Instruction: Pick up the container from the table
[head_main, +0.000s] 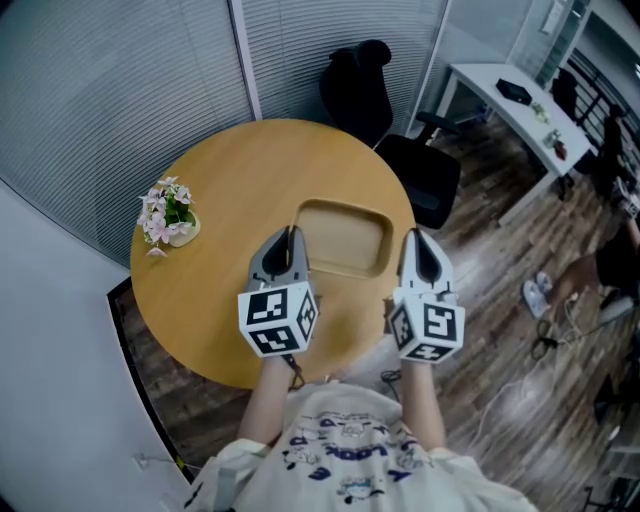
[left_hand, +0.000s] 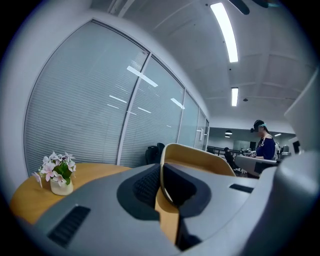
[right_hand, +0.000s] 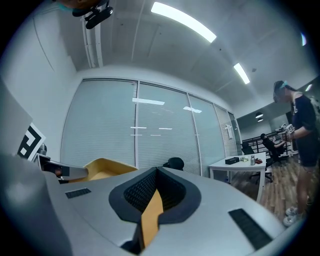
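The container is a shallow tan wooden tray (head_main: 340, 238) in the middle of a round wooden table (head_main: 230, 180). My left gripper (head_main: 291, 237) is shut on the tray's left rim. In the left gripper view the pale rim (left_hand: 200, 155) curves right out of the closed left gripper (left_hand: 162, 167). My right gripper (head_main: 414, 240) is at the tray's right side. In the right gripper view a thin tan strip sits pinched in the right gripper (right_hand: 156, 172), and the tray (right_hand: 102, 167) extends to the left. I cannot tell whether the tray touches the table.
A small pot of pink flowers (head_main: 172, 215) stands near the table's left edge. A black office chair (head_main: 400, 130) is behind the table. A white desk (head_main: 510, 100) is at the far right. A person (right_hand: 302, 130) stands beyond it. Blinds cover the glass wall.
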